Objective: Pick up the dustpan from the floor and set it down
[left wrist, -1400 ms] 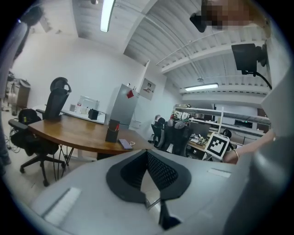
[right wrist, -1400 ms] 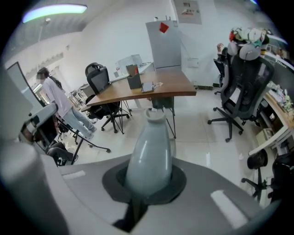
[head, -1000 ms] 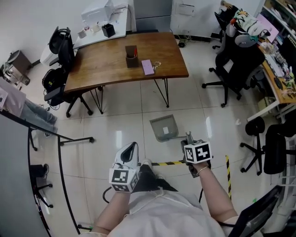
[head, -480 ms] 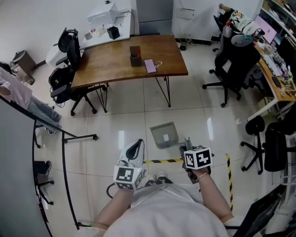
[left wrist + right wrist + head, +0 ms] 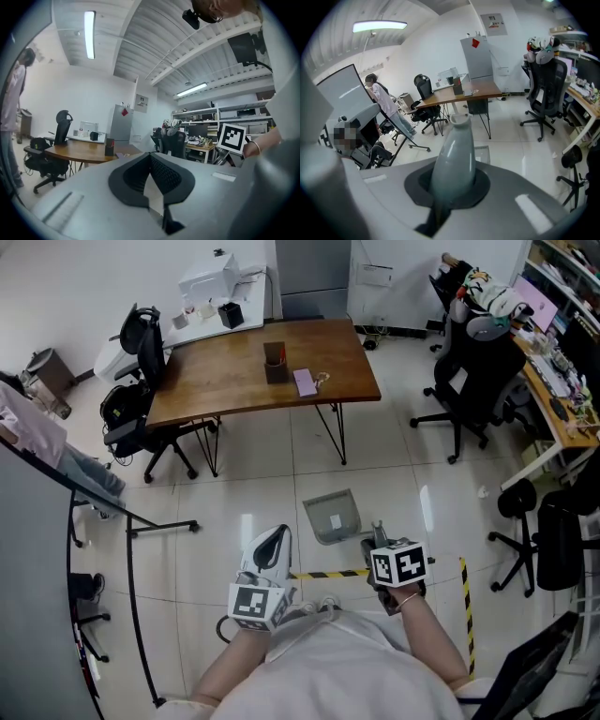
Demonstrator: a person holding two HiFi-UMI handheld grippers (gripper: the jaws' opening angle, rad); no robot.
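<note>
The grey dustpan [image 5: 331,516] lies low over the white floor tiles just ahead of me. Its handle [image 5: 372,536] runs back into my right gripper [image 5: 378,531]. In the right gripper view the rounded grey handle [image 5: 454,150] stands between the jaws, with my right gripper [image 5: 451,183] shut on it and the pan [image 5: 482,153] beyond. I cannot tell whether the pan touches the floor. My left gripper [image 5: 274,538] is held to the left of the dustpan, apart from it. In the left gripper view my left gripper [image 5: 150,168] points level across the room, shut on nothing.
A wooden table [image 5: 234,381] stands ahead with a small box and a pink pad on it. Office chairs [image 5: 473,371] stand at the right, another chair [image 5: 139,338] at the table's left. Yellow-black tape [image 5: 323,573] crosses the floor by my feet. A black frame [image 5: 141,521] and a person [image 5: 33,442] are at the left.
Both grippers have risen a little and shifted across the floor, and the dustpan has moved along with the right gripper. The right gripper's hold on the handle is unchanged.
</note>
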